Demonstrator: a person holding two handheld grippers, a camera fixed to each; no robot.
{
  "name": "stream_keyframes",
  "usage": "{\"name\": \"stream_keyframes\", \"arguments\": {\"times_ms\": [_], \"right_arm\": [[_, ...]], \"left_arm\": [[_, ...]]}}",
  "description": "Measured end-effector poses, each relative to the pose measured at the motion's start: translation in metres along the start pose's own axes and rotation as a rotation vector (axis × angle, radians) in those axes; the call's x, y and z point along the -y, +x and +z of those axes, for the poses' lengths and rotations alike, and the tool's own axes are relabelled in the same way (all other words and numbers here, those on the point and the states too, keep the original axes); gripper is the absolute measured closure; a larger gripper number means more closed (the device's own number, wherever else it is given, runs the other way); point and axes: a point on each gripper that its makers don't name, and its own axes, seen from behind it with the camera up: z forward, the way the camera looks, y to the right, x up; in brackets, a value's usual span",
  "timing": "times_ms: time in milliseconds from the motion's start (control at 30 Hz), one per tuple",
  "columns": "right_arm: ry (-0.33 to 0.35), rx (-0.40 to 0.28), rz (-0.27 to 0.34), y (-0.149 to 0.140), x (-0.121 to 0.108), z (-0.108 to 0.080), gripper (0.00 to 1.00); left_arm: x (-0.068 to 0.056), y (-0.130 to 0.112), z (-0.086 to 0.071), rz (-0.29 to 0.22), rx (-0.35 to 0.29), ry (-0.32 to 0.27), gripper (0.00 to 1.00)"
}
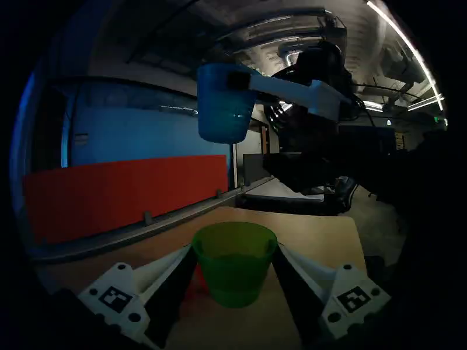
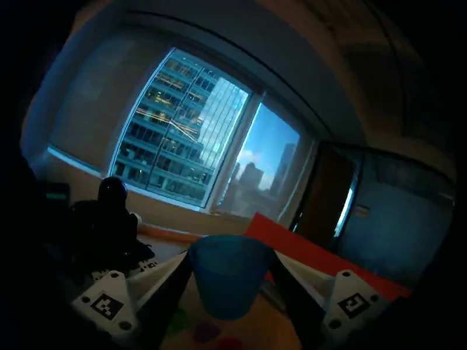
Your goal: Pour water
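A green cup (image 1: 234,269) stands upright between the fingers of my left gripper (image 1: 233,256), which is shut on it just above the wooden table (image 1: 315,230). High above and beyond it hangs a blue cup (image 1: 222,108), upright, held by my right gripper (image 1: 236,81), whose white finger (image 1: 292,90) reaches in from the right. In the right gripper view the same blue cup (image 2: 229,281) sits between the fingers of my right gripper (image 2: 230,262), shut on it. I cannot tell how much liquid is in either cup.
A red panel (image 1: 122,192) and a blue wall (image 1: 134,128) lie left of the table. A large window (image 2: 192,151) faces tall buildings. A dark shape (image 2: 108,224) sits to the left on the table. Coloured spots (image 2: 204,332) lie under the blue cup.
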Motion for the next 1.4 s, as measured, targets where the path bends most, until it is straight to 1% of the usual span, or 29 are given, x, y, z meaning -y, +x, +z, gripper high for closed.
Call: {"name": "stream_keyframes", "arguments": {"times_ms": [300, 400, 500, 667, 900, 1200, 1400], "right_arm": [[0.044, -0.014, 0.213, 0.001, 0.003, -0.001, 0.08], [0.049, -0.022, 0.256, 0.003, 0.001, -0.001, 0.08], [0.039, -0.024, 0.267, 0.003, -0.004, -0.003, 0.08], [0.022, -0.011, 0.258, -0.004, -0.008, -0.008, 0.08], [0.005, 0.005, 0.256, -0.013, -0.012, -0.017, 0.08], [-0.024, 0.012, 0.269, -0.026, -0.022, -0.034, 0.08], [-0.039, 0.008, 0.276, -0.026, -0.027, -0.047, 0.08]], "left_arm": [[0.004, 0.003, -0.001, 0.001, -0.004, 0.012, 0.14], [0.006, 0.003, -0.001, 0.002, -0.003, 0.015, 0.14], [0.007, 0.003, -0.002, 0.004, -0.001, 0.021, 0.14], [0.01, 0.002, -0.005, 0.004, 0.0, 0.029, 0.14], [0.018, -0.001, -0.01, 0.002, 0.006, 0.051, 0.14], [0.031, -0.004, -0.024, 0.009, 0.019, 0.09, 0.14], [0.04, -0.002, -0.033, 0.011, 0.026, 0.112, 0.14]]}}
